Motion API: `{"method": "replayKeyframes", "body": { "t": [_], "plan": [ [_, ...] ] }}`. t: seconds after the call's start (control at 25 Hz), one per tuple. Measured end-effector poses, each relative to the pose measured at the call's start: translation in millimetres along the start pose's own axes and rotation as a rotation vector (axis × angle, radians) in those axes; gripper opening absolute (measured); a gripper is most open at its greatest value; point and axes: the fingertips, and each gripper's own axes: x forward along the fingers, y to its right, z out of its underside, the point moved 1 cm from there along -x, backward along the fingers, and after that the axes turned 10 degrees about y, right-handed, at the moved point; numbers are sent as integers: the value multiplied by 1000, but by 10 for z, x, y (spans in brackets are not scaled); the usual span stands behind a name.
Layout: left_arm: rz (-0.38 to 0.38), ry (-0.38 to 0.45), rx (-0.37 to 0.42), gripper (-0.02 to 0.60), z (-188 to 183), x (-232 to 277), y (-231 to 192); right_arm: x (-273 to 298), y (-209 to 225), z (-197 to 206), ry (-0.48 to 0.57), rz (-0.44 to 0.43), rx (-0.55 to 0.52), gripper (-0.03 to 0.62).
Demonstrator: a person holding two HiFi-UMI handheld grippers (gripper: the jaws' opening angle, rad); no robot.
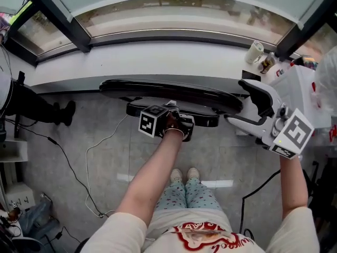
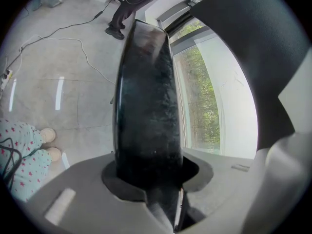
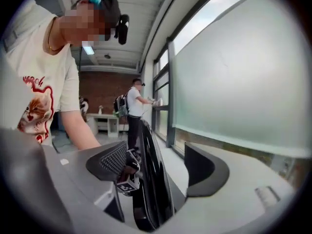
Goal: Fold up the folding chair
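The folding chair (image 1: 168, 93) looks collapsed flat and stands on edge just beside the window ledge (image 1: 158, 62). The left gripper (image 1: 180, 121) has its fingers clamped on the chair's black rim. The right gripper (image 1: 245, 105) has its fingers wide apart astride the rim's end, not pressing. A firm left hold should steady it upright. The ledge crowds the far side, while open floor (image 1: 105, 152) lies nearer, crossed by a cable (image 1: 79, 178).

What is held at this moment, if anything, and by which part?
The left tongs are clamped on the folded chair, on its black top edge near the middle. The right tongs are open; the chair's edge stands between them, ungripped.
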Motion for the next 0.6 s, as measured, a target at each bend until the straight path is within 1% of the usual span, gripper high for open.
{"method": "replayKeyframes", "body": {
  "t": [0.04,0.08,0.12,0.16,0.24,0.28,0.32,0.36,0.4,0.52,0.6],
  "plan": [
    [2,1,1,150,-3,-7,-9,176,-61,-135,-56,-44,-79,407],
    [4,3,2,150,-14,-13,-22,356,-122,-200,-135,-81,-164,457],
    [6,5,3,152,-27,-15,-34,527,-176,-199,-224,-107,-224,468],
    [8,4,2,152,-35,-14,-41,691,-229,-154,-304,-134,-251,466],
    [7,-7,-12,153,-30,-10,-47,951,-340,17,-418,-232,-258,454],
    [4,-13,-24,153,-20,-6,-45,1013,-377,124,-469,-291,-257,404],
    [0,-15,-35,153,-11,2,-39,1029,-389,212,-513,-333,-251,263],
    [-6,-12,-41,153,-6,19,-29,1022,-371,261,-541,-348,-238,170],
    [-11,-6,-42,152,-5,43,-12,1012,-333,274,-552,-345,-222,120],
    [-28,4,-31,152,-30,131,108,1024,-252,249,-566,-346,-172,108],
    [-48,-2,-30,152,-49,172,202,1062,-253,230,-576,-347,-166,103]
  ]
}}
